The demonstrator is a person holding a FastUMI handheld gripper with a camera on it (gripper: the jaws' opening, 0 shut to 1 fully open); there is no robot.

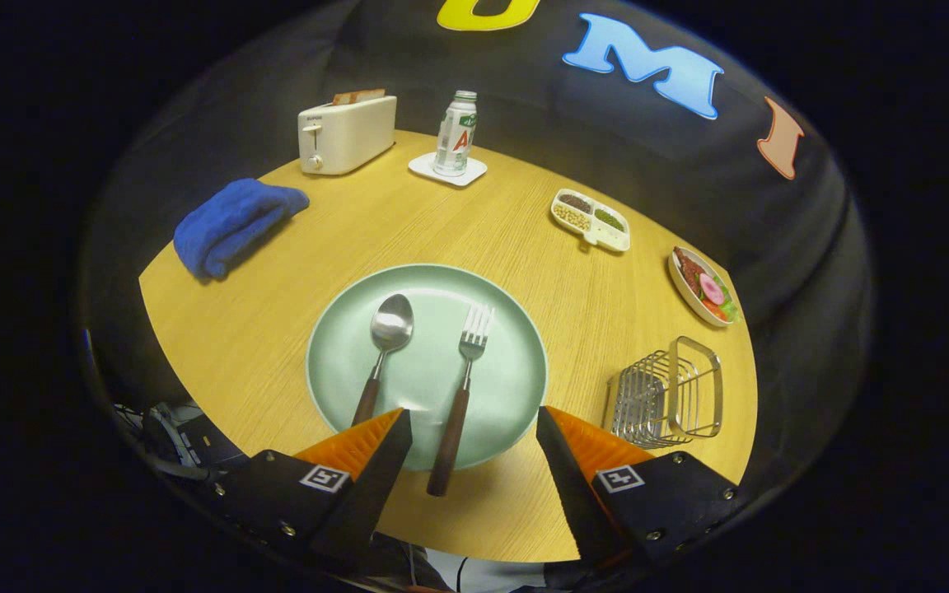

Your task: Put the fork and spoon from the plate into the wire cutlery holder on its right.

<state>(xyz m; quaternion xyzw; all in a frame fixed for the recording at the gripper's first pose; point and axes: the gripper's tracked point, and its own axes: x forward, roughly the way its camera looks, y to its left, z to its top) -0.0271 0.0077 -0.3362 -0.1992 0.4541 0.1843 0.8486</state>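
Jaws (473, 424) wide apart, holding nothing, hanging over the near edge of the plate (516, 387). Fork (460, 394) lies on the plate right of the spoon (382, 350); tines point away, dark handle runs back toward the jaws and its end sticks past the plate rim onto the tabletop (277, 329). That handle end sits in the gap between the two fingers, closer to the left one, no contact visible. Spoon is on the plate's left half, bowl facing up, handle angled toward the left finger; handle end goes under that fingertip, so can't tell if they touch.

Holder (668, 395) stands on the tabletop just right of the plate, just ahead of the right finger, nothing in it.

Farther back: blue towel (231, 224) on the left, toaster (347, 132) with bread in it, bottle (456, 133) on a white coaster (433, 169), divided dish (590, 220) with beans, food plate (701, 287) near the right edge.
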